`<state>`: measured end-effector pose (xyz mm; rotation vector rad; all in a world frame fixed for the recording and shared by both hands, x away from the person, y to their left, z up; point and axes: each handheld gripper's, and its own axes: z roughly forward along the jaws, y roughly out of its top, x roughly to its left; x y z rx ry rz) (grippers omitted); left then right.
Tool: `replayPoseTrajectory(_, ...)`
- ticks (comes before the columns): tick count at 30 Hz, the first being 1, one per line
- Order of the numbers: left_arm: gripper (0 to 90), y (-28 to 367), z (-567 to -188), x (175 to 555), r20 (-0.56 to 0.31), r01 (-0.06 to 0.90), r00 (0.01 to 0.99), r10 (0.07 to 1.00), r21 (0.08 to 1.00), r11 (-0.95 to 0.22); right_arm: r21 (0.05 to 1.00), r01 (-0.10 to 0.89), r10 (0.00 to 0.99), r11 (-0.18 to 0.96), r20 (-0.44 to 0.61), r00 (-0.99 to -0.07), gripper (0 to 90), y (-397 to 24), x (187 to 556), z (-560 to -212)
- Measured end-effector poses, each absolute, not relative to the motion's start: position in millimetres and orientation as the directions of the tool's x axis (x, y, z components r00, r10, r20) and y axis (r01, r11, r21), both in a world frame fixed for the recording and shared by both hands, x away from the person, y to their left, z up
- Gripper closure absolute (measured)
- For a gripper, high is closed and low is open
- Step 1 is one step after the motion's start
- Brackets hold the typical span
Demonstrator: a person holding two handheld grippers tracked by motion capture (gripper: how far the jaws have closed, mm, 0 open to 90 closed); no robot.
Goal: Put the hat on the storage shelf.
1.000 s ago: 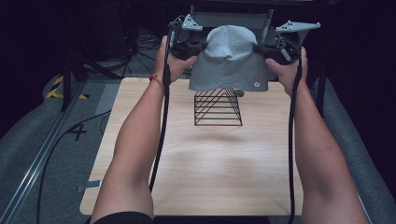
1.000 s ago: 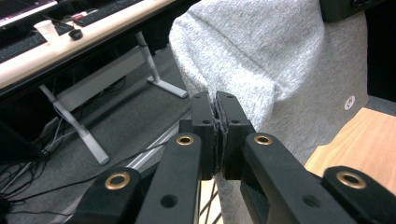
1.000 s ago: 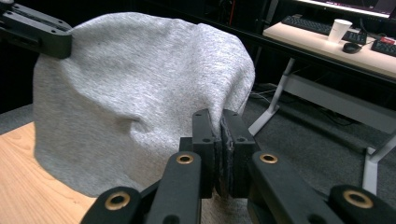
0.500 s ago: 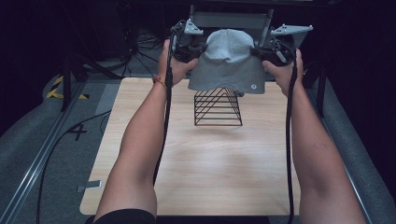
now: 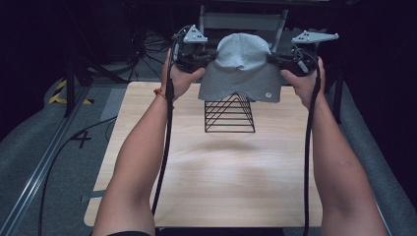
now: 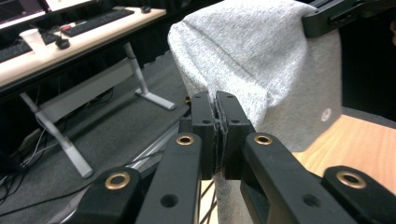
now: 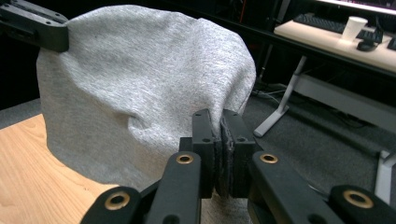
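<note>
Both grippers, the left gripper [image 5: 209, 58] and the right gripper [image 5: 275, 59], are clamping opposite edges of the grey beanie [image 5: 243, 69], jaws fully closed on cloth. They are holding it spread above the black wire rack [image 5: 229, 114] at the table's [image 5: 211, 187] far end. The draping step seems underway; next, I judge, both hands should be lowering it evenly onto the rack's peak.

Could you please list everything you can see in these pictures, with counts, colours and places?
hat: one, grey knit, held up over the far end of the table, hanging above the rack
rack: one, black wire, three-cornered, standing on the table's far half
table: one, light wood, in the middle of the high view
desk: one, pale top on a grey frame, in the background
cup: one, white, on the desk
keyboards: at least two, dark, on the desk
cables: several, black, on the grey floor left of the table
left gripper: one, black, shut on the hat's left edge
right gripper: one, black, shut on the hat's right edge
forearms: two, bare, coming in from the bottom
</note>
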<state>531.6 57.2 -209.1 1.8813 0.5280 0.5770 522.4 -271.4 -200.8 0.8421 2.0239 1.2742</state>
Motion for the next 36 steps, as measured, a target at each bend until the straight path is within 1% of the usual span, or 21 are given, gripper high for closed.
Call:
replayPoseTrajectory(6,87.2,60,-215,523,0.167,0.089,0.795,0.583,0.919,-0.385,0.905,0.188,0.753,0.381,-0.186,-0.631,85.3,-262,513,-203)
replayPoseTrajectory(12,87.2,59,-231,525,0.156,0.116,0.796,0.585,0.909,-0.4,0.896,0.196,0.751,0.399,-0.196,-0.631,85.3,-259,513,-213)
replayPoseTrajectory(13,87.2,62,-232,526,0.137,0.117,0.797,0.588,0.92,-0.373,0.895,0.198,0.751,0.4,-0.196,-0.631,85.3,-259,513,-214)
replayPoseTrajectory(15,87.2,65,-229,527,0.119,0.12,0.795,0.595,0.93,-0.347,0.897,0.199,0.755,0.395,-0.193,-0.626,85.3,-261,514,-214)
replayPoseTrajectory(21,87.3,68,-216,518,0.149,0.081,0.809,0.569,0.93,-0.358,0.91,0.181,0.751,0.373,-0.182,-0.634,85.3,-268,508,-204)
replayPoseTrajectory(24,87.2,70,-215,513,0.148,0.076,0.815,0.56,0.932,-0.356,0.913,0.176,0.749,0.368,-0.178,-0.638,85.3,-268,503,-203)
replayPoseTrajectory(31,87.3,73,-217,502,0.152,0.064,0.825,0.545,0.932,-0.357,0.908,0.161,0.737,0.386,-0.198,-0.646,85.3,-265,494,-205)
replayPoseTrajectory(36,87.2,72,-230,501,0.14,0.08,0.83,0.54,0.928,-0.363,0.905,0.165,0.732,0.393,-0.199,-0.651,85.3,-265,491,-211)
